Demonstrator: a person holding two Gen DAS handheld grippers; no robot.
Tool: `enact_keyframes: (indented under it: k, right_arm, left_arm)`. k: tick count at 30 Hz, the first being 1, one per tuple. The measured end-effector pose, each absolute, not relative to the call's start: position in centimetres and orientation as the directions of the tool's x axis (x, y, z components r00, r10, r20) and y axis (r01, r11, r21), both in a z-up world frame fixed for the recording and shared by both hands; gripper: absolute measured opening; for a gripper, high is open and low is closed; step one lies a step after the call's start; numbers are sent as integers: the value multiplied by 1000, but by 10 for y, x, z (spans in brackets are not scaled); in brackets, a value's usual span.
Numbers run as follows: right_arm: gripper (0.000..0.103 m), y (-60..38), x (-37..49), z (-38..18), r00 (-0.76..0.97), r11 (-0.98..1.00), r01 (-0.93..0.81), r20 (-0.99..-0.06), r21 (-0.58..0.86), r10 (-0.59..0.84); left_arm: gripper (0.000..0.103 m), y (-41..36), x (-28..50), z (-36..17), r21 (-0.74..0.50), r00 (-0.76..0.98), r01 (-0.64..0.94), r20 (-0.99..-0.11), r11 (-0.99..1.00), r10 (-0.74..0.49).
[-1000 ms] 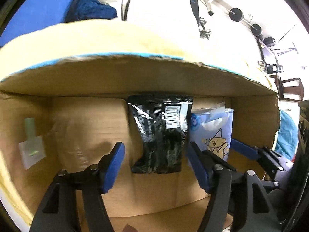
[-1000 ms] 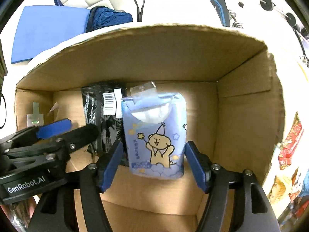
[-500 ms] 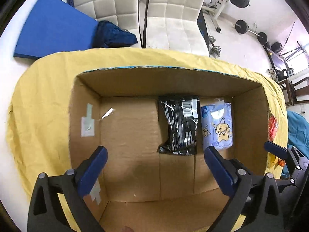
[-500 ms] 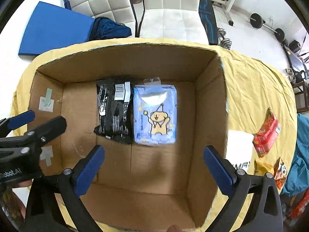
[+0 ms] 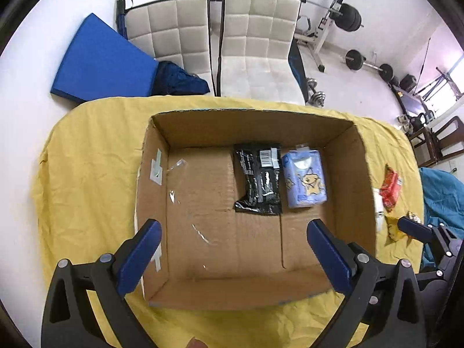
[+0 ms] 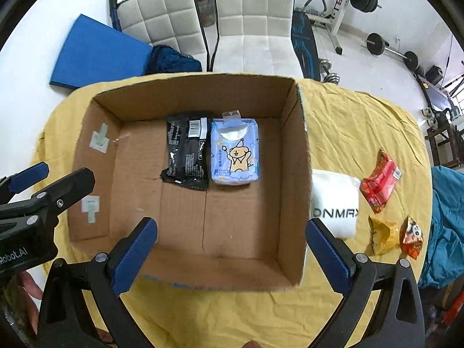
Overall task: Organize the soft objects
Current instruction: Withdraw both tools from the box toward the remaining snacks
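Yellow cloth (image 6: pixel 348 121) covers the table where both tools hover wide apart and empty: the left gripper (image 5: pixel 232 249) and right gripper (image 6: pixel 232 240) above a cardboard box (image 6: pixel 293 174). Inside, near its far wall, lie 2 packs touching side by side (black pack (image 6: pixel 187 150), blue tissue pack (image 6: pixel 235 152)). Right of the box sit a white pack (image 6: pixel 333 200) and 3 snack bags (image 6: pixel 380 179). Beyond stand 2 white chairs (image 6: pixel 249 23).
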State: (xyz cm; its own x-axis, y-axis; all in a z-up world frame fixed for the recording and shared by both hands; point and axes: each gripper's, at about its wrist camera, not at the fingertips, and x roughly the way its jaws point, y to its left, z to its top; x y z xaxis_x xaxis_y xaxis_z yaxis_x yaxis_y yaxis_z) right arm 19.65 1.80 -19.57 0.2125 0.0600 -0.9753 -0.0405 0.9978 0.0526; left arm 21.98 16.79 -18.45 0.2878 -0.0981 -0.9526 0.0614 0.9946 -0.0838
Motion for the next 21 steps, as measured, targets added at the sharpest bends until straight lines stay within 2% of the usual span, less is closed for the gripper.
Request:
enact_keyframes:
  k: [21]
  right_arm:
    - [103,0,120,-111,316,985,-74,-934,153,169]
  left_arm:
    - [103,160,143,-107,-122,415,55,-900,991,-134]
